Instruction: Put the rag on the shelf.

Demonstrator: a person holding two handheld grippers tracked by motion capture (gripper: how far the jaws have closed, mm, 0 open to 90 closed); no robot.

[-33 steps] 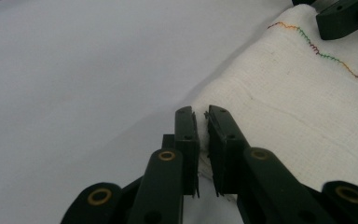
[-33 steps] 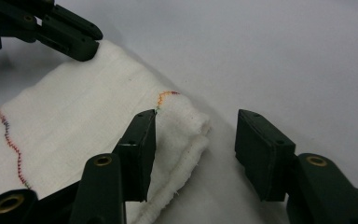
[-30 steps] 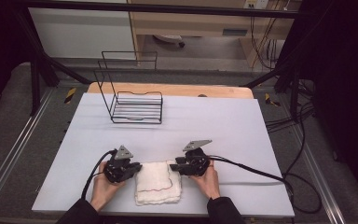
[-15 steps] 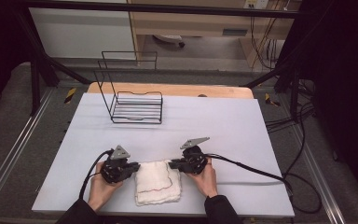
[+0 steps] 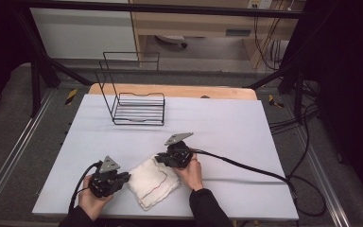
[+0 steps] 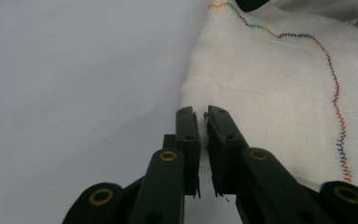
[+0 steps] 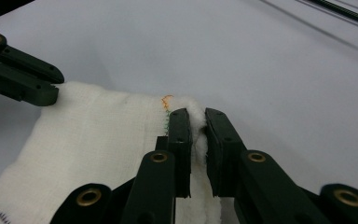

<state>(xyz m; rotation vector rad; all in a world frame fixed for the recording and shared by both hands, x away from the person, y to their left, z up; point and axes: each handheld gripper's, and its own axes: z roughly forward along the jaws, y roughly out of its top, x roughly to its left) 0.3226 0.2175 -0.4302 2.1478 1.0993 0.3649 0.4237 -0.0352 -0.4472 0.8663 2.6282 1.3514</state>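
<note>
A folded white cloth (image 5: 153, 183) with a coloured stitched line lies near the front of the white table (image 5: 227, 123), turned at an angle. My left gripper (image 5: 125, 178) is at its near-left edge. In the left gripper view the jaws (image 6: 203, 119) are shut on that cloth (image 6: 270, 88) edge. My right gripper (image 5: 160, 158) is at the cloth's far corner. Its jaws (image 7: 196, 122) have just been closing and now pinch a bunched corner of the cloth (image 7: 98, 135). The left gripper's fingers (image 7: 23, 81) appear at the upper left of the right gripper view.
A black wire rack (image 5: 134, 106) stands at the back left of the table, in front of a wooden board (image 5: 170, 91). The right gripper's black cable (image 5: 246, 168) trails across the table to the right edge.
Both hands have shifted to the left, the right one also away from the person. The cloth has turned with them and now lies at an angle.
</note>
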